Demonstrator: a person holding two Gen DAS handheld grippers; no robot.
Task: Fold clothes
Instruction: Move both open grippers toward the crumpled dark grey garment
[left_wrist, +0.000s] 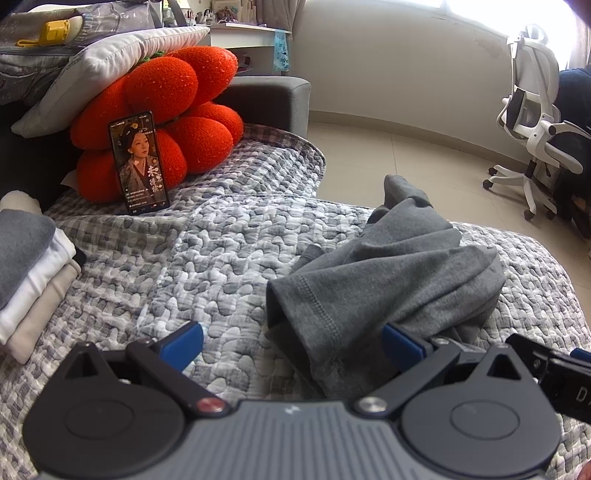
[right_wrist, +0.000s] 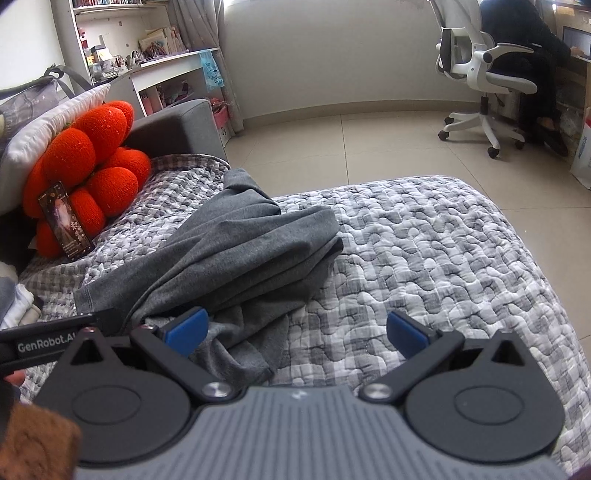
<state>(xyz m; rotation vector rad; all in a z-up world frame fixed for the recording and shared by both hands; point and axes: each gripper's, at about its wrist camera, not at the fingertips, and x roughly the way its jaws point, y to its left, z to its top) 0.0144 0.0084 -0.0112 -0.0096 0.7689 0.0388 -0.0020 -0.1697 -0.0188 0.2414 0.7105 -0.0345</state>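
A crumpled dark grey garment lies on the grey patterned quilt; it also shows in the right wrist view. My left gripper is open, its jaws wide apart, with a hemmed end of the garment lying between the blue pads. My right gripper is open just above the near edge of the garment, its left pad over the cloth. The right gripper's body shows at the right edge of the left wrist view.
A stack of folded clothes sits at the left of the quilt. A phone leans against a red plush cushion. A white office chair stands on the tiled floor beyond the bed, with a seated person.
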